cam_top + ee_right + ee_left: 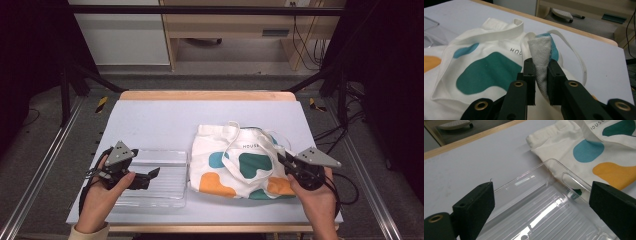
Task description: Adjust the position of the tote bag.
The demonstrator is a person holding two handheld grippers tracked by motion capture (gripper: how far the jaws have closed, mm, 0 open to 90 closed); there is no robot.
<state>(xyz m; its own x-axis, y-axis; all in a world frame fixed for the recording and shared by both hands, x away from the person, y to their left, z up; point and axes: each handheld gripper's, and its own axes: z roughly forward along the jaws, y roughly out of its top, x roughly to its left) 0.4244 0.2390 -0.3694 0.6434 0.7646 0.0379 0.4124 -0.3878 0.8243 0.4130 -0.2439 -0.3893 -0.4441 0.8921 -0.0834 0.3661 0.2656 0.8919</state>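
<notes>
A white tote bag (240, 165) printed with teal and orange blobs lies flat on the right half of the table; it also shows in the left gripper view (599, 150) and the right gripper view (486, 72). My right gripper (281, 156) is at the bag's right edge. In its own view the right gripper (541, 72) is shut on a folded white textured cloth (539, 52) with a teal side, held upright over the bag. A clear ribbed plastic tray (160, 155) lies left of the bag. Over the tray (544, 207) my left gripper (147, 179) (544, 195) stands open, nothing between its pads.
The pale table top (150, 120) has a wooden far edge (205, 95). The bag's long strap (576, 55) loops out toward the table's right side. Metal frame rails (40, 170) run along both sides, with cables on the floor at the right.
</notes>
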